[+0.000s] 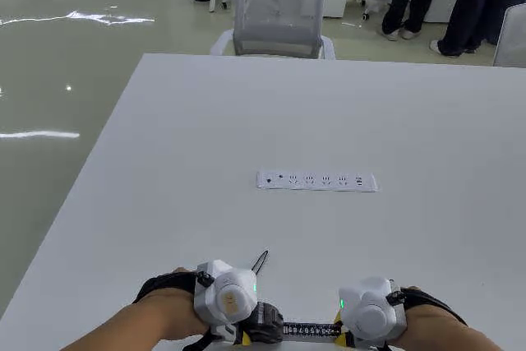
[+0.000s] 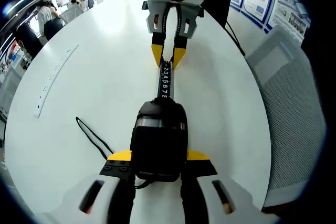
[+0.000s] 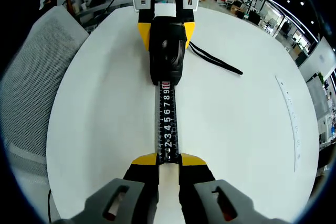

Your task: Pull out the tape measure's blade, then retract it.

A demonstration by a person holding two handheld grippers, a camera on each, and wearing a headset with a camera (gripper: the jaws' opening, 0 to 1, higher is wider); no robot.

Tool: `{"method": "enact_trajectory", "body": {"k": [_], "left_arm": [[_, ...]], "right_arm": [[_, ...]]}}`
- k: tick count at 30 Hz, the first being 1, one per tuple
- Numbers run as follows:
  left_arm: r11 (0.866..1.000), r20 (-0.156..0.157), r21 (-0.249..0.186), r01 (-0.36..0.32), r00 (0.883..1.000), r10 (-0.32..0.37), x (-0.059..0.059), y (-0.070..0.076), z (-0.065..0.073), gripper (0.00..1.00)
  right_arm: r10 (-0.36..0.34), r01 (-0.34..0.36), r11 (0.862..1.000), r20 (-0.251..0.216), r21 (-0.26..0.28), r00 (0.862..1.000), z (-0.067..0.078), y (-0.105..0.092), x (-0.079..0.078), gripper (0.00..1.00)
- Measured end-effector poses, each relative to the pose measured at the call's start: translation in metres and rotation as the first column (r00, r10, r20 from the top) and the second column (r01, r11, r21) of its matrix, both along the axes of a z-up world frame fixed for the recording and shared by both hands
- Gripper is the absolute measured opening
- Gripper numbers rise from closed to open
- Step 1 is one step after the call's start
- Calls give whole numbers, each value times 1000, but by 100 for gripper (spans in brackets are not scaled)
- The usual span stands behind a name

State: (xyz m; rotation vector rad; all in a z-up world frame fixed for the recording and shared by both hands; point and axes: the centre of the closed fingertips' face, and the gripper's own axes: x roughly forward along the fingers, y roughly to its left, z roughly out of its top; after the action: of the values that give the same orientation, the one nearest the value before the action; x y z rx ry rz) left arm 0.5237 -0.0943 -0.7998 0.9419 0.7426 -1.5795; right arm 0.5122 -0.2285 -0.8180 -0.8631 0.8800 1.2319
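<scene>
Blk tape measure (image 2: 159, 140), blade (image 3: 167, 120) partly out

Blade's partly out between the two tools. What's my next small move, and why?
Probably draw the right tool a little further from the case: it pinches the tip of the blade, only a short stretch is out, and the left tool clamps the case.

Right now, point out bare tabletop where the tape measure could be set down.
Widest free patch: the table between the power strip and the strap. Also bare beyond the power strip, up to the chair. Crowded at the near edge: left gripper clamps the tape measure, right gripper its blade.
</scene>
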Motion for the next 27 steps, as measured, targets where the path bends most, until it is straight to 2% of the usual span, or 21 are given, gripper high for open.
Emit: {"method": "enact_trajectory", "body": {"k": [15, 27], "left_arm": [[1000, -4, 4, 1, 1000, -1, 1, 0, -2, 29], [1000, -7, 7, -2, 1000, 2, 2, 0, -1, 29]], "right_arm": [[6, -6, 1000, 22, -17, 1000, 1, -11, 0, 12], [-9, 9, 1000, 15, -17, 1000, 1, -17, 0, 12]]}}
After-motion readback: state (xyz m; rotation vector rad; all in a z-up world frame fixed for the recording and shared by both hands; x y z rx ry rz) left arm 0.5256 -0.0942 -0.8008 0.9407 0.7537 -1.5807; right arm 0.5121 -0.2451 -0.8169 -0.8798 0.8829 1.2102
